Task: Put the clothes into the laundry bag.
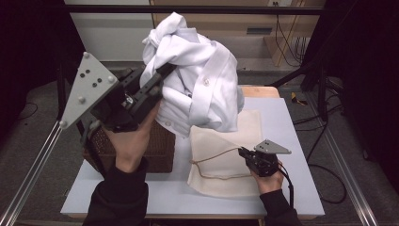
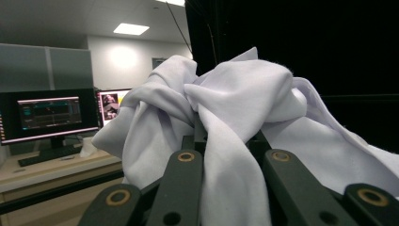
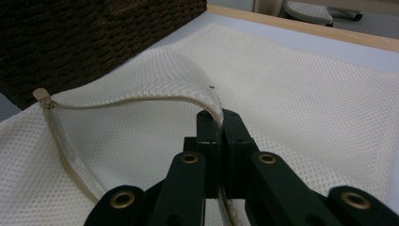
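Crumpled white shirt [image 1: 197, 84], cream mesh bag [image 1: 226, 160]

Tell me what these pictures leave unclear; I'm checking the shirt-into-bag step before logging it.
- Basket contents: high view, white shirt and left gripper cover it.
- Left gripper's tips: left gripper view, shirt cloth wraps them.
- Mesh bag far edge: high view, the hanging shirt hides it.
- Bag's inside: right gripper view, opening too shallow.

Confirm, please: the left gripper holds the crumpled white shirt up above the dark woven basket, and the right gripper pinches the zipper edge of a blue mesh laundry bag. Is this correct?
Not fully. The mesh laundry bag is cream, not blue, as the right gripper view shows. The rest is right: the left gripper holds the crumpled white shirt above the dark woven basket, and the right gripper pinches the bag's zipper edge.
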`<move>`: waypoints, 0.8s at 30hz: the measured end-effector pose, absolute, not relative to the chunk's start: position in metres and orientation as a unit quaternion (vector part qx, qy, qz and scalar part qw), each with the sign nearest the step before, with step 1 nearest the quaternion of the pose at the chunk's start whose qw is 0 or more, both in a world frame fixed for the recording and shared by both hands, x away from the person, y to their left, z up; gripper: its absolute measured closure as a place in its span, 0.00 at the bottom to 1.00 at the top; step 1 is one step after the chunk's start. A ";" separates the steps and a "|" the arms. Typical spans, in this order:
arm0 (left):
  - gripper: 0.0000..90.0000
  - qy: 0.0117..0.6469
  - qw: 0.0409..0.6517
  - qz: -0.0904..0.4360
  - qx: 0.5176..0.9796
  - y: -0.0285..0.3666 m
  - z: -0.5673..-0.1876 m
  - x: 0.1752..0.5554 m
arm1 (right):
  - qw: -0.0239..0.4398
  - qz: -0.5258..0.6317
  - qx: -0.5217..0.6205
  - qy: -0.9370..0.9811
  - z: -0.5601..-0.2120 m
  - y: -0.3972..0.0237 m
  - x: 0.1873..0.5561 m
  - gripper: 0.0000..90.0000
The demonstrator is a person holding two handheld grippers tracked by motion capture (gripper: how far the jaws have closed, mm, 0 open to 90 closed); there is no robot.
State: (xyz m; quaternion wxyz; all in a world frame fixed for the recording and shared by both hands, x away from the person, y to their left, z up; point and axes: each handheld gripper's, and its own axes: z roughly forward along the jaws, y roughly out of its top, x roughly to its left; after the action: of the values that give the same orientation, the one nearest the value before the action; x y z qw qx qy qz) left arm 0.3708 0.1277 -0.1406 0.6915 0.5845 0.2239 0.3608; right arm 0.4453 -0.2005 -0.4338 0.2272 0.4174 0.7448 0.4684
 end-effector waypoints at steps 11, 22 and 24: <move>0.90 0.226 0.669 0.321 0.632 0.110 -0.199 0.363 | 0.224 0.463 0.426 0.744 -0.436 -0.202 0.449 0.97; 0.90 0.254 0.614 0.274 0.695 0.104 -0.287 0.365 | 0.229 0.457 0.436 0.740 -0.438 -0.203 0.452 0.97; 0.90 0.257 0.599 0.261 0.712 0.100 -0.304 0.365 | 0.231 0.456 0.435 0.741 -0.438 -0.203 0.452 0.97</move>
State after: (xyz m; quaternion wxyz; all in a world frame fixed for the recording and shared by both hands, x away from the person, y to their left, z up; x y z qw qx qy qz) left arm 0.3647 0.0998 -0.3041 0.5986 0.7123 0.2572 0.2612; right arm 0.4522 -0.2031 -0.4380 0.2308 0.4346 0.7413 0.4564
